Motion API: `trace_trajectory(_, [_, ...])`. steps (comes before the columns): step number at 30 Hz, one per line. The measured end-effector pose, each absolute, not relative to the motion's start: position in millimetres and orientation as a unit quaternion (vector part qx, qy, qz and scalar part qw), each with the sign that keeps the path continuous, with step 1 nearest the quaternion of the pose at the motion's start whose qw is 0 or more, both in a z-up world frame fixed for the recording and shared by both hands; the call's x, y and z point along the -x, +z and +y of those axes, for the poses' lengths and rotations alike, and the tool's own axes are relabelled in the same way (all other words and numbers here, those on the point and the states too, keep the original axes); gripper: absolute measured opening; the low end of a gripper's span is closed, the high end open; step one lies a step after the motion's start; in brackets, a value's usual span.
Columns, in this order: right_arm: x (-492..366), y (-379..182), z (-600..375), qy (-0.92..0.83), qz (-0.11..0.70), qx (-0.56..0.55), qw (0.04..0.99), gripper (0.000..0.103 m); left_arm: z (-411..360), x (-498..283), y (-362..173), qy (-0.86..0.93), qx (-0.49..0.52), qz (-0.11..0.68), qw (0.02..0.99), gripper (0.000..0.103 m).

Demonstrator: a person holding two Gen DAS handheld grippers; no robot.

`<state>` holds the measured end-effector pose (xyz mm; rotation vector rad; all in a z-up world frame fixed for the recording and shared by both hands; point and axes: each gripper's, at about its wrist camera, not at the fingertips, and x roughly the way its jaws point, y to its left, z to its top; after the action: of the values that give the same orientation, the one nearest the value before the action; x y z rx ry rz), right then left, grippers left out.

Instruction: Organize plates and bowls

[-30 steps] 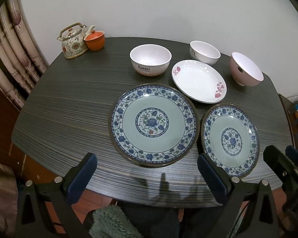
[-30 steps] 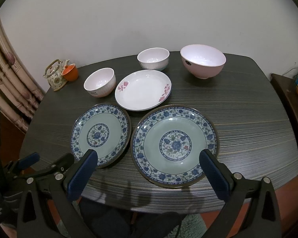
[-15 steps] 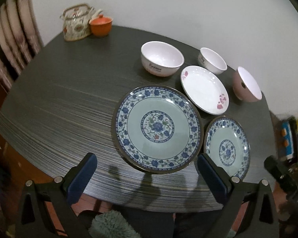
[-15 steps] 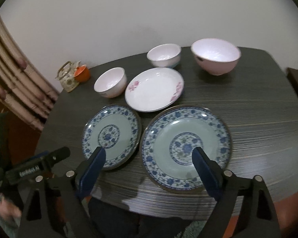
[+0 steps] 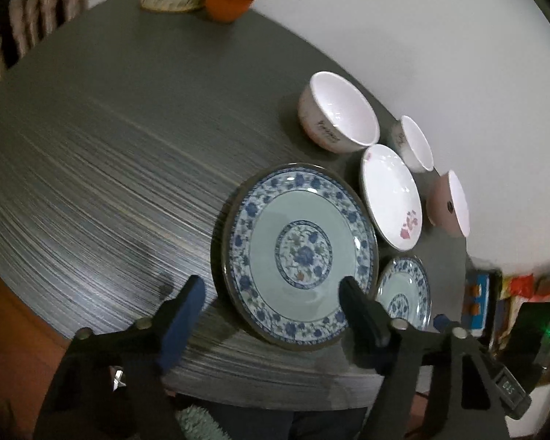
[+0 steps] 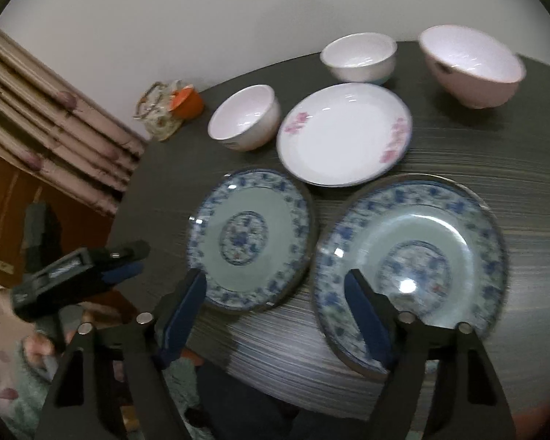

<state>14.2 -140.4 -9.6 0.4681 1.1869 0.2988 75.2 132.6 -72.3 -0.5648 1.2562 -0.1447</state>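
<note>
On the table (image 6: 458, 168) nothing is stacked yet: beside the white plate (image 6: 343, 135) two blue plates lie apart, three bowls behind it. Both claws, left (image 5: 269, 306) and right (image 6: 277, 302), are being narrowed with nothing gripped, above the blue plates' near rims

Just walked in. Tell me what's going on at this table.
A person holds a gripper in each hand over a dark table set with three plates and three bowls. Nothing is gripped. The left gripper hangs by the near rim of the large blue-patterned plate, its jaws closing; the right gripper hangs above both blue plates' near rims, also closing.
</note>
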Motion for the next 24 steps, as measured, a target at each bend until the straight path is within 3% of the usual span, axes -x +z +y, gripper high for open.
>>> trace_trajectory(1, [-20.2,-13.4,-139.4,0.142,0.557,-0.223,0.787,0.067,134.8,-76.4,-77.1,-0.067,0.267,0.582,0.765,0.067])
trace_trajectory(8, [-55.8,-39.6,-133.5,0.16,0.583,-0.231,0.762,0.054,144.5,-85.1,-101.0,-0.071,0.299,0.592,0.745,0.066])
trace_trajectory(12, [-74.2,-61.5,-136.0,0.16,0.6,-0.247,0.744,0.036,148.2,-89.1,-108.3,-0.07,0.308,0.594,0.739,0.061])
trace_trajectory(16, [-89.3,-73.5,-132.4,0.158,0.612,-0.231,0.739,0.032,151.0,-93.0,-112.5,-0.074,0.314,0.594,0.737,0.053])
trace_trajectory(24, [-111.3,-93.8,-133.5,0.158,0.628,-0.223,0.729,0.03,152.0,-98.8,-120.3,-0.074,0.317,0.6,0.731,0.053])
